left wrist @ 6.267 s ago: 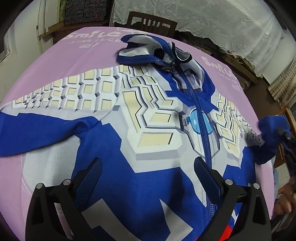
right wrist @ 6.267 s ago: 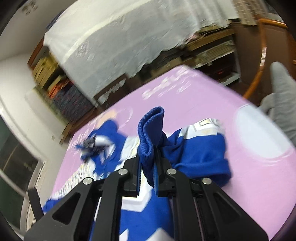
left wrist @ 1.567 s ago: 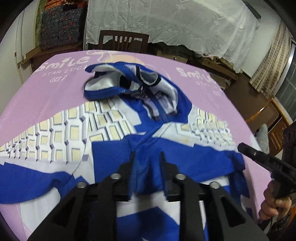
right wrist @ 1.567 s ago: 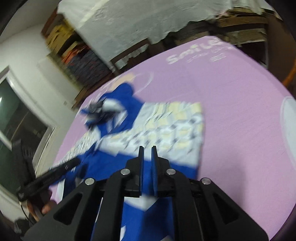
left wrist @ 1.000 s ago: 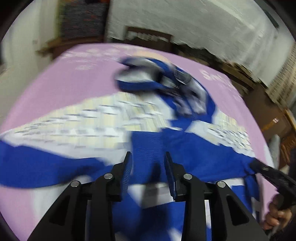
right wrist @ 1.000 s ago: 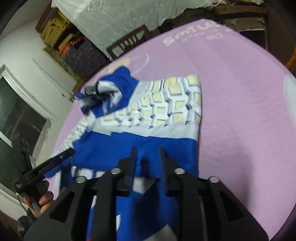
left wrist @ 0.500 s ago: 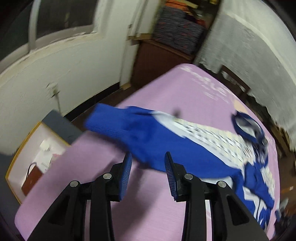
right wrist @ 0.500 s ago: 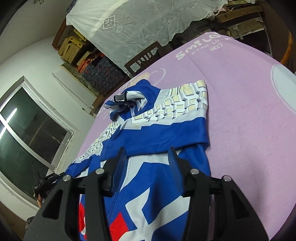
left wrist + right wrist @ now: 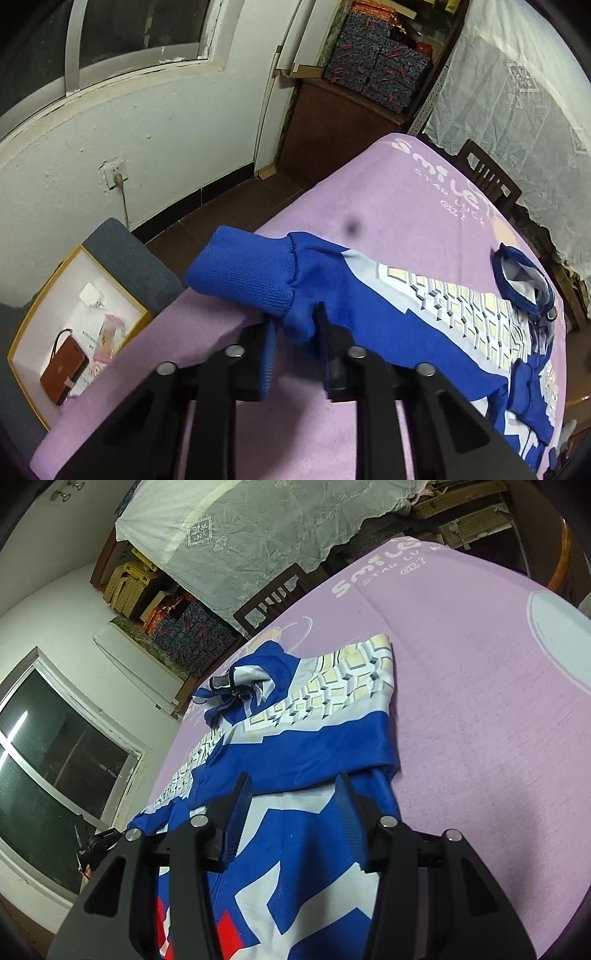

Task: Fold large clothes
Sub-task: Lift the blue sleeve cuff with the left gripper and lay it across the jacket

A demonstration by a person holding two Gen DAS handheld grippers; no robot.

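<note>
A pink printed cloth-covered table (image 9: 461, 672) carries the large blue, white and cream zip jacket (image 9: 303, 746) spread across its middle. Its long blue sleeve with the ribbed cuff (image 9: 247, 273) reaches the table's far left corner. The left gripper (image 9: 293, 343) has just been closing and pinches fabric just behind the cuff; that shallow hold could slip when pulled. The right gripper (image 9: 291, 812) hovers spread, empty, over the hem.

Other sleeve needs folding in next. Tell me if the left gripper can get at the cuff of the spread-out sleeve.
Probably yes: the left gripper is already at the sleeve, its jaws just closing on blue fabric right behind the ribbed cuff. Nothing blocks it on the purple cover.
</note>
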